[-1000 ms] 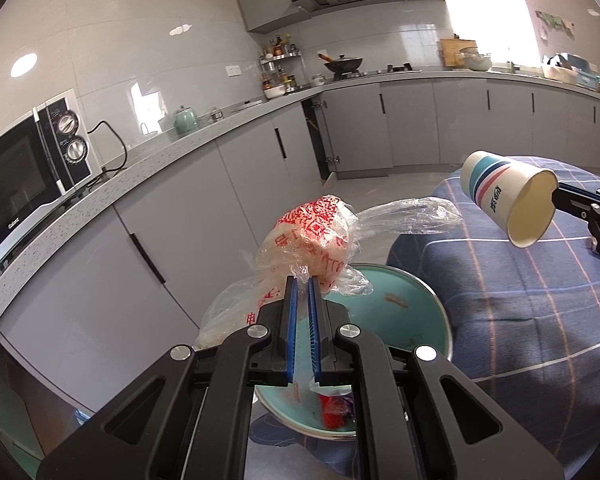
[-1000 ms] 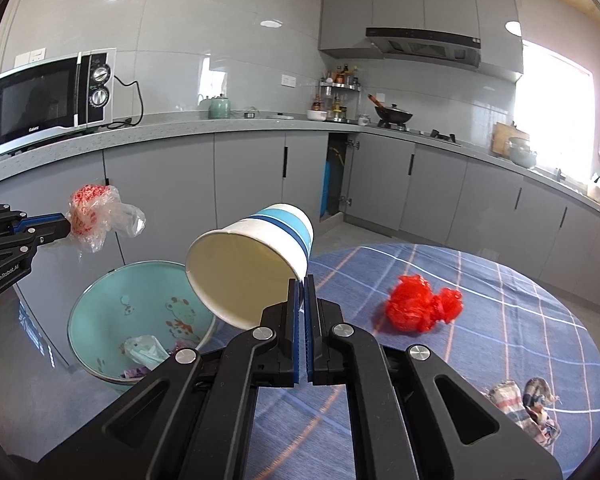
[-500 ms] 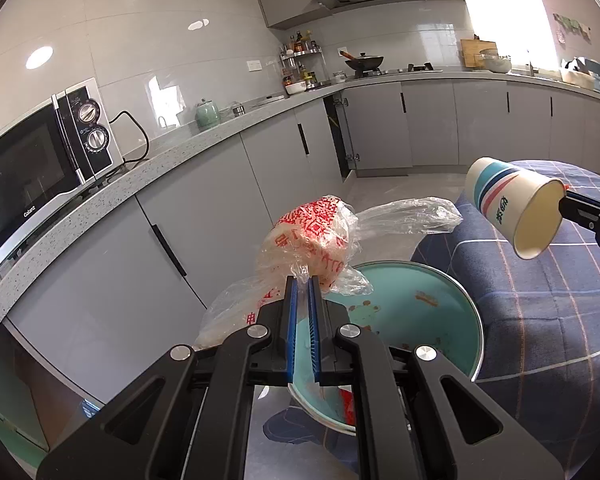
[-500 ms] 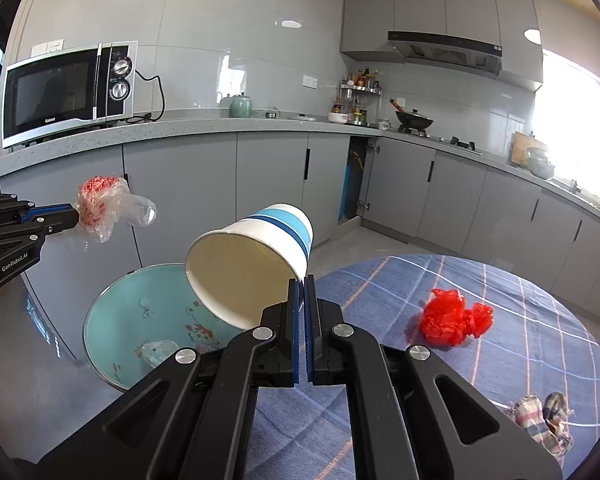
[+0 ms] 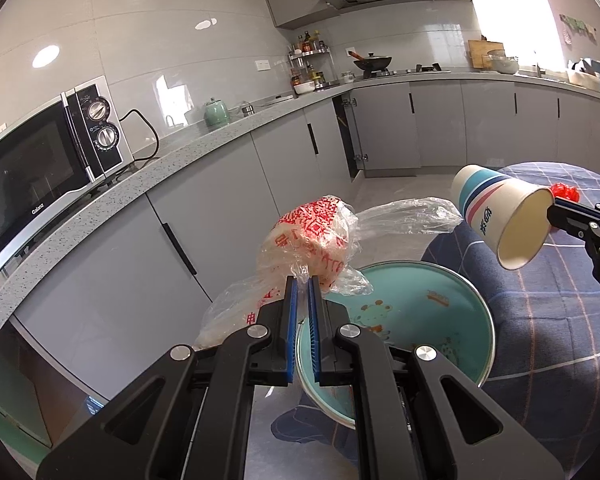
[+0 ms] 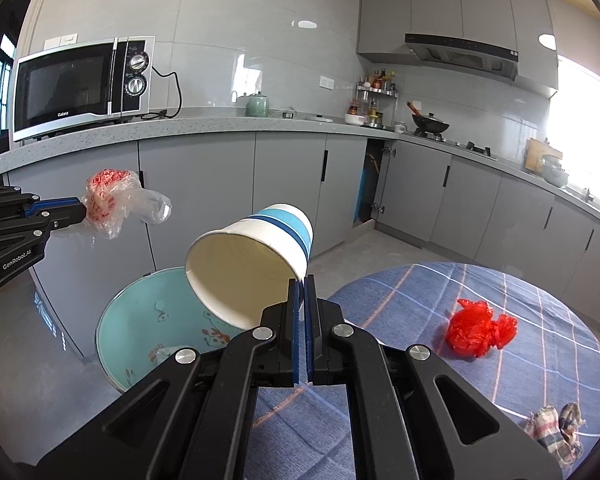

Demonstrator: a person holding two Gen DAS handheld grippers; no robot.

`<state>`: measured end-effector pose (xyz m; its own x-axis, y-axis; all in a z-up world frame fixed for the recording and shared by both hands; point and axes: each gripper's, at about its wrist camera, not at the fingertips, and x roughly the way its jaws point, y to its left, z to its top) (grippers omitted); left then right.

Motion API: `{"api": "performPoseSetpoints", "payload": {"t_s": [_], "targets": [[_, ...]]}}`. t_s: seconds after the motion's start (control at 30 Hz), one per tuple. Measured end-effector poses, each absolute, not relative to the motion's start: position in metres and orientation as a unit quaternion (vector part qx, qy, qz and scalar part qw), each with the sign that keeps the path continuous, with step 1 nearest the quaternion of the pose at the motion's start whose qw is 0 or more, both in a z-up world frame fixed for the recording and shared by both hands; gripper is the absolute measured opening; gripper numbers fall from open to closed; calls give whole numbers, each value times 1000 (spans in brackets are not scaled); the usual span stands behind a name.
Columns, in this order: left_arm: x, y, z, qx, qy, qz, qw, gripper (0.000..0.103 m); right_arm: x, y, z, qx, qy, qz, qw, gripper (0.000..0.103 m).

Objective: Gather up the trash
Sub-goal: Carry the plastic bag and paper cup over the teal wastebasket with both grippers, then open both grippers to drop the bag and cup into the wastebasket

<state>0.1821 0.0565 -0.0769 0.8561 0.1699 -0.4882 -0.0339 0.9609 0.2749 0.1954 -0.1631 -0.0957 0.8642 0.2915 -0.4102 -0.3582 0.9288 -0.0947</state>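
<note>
My left gripper (image 5: 302, 280) is shut on a crumpled clear plastic bag with red print (image 5: 312, 240), held in the air above the near left rim of a teal basin (image 5: 440, 280). It also shows in the right wrist view (image 6: 112, 200). My right gripper (image 6: 302, 280) is shut on the rim of a white paper cup with blue stripes (image 6: 252, 260), tipped on its side above the basin (image 6: 140, 312). The cup also shows in the left wrist view (image 5: 500, 220). A crumpled red plastic bag (image 6: 480, 328) lies on the blue checked tablecloth (image 6: 540, 360).
Some scraps lie inside the basin (image 6: 164, 354). A checked cloth bundle (image 6: 556, 428) lies at the table's right edge. A grey counter with a microwave (image 6: 80, 84) and cabinets runs behind, with floor between it and the table.
Both grippers have risen and drawn back a little, keeping the bag and the cup in their grip. The basin now sits lower in both views.
</note>
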Motion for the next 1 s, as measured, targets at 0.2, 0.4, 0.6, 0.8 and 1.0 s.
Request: {"api": "performPoseSetpoints", "payload": {"t_s": [0.2, 0.4, 0.6, 0.8, 1.0], "targets": [[183, 59, -77, 126, 266, 56, 954, 7, 199, -156, -97, -87, 199, 178, 960, 3], [183, 60, -78, 122, 267, 55, 954, 7, 199, -151, -99, -93, 200, 186, 958, 3], [186, 60, -82, 121, 274, 49, 953, 7, 199, -146, -101, -100, 202, 193, 955, 3], [190, 62, -83, 120, 280, 44, 951, 11, 201, -139, -108, -109, 214, 201, 950, 3], [191, 62, -87, 121, 279, 48, 951, 47, 205, -132, -119, -116, 231, 205, 944, 29]]}}
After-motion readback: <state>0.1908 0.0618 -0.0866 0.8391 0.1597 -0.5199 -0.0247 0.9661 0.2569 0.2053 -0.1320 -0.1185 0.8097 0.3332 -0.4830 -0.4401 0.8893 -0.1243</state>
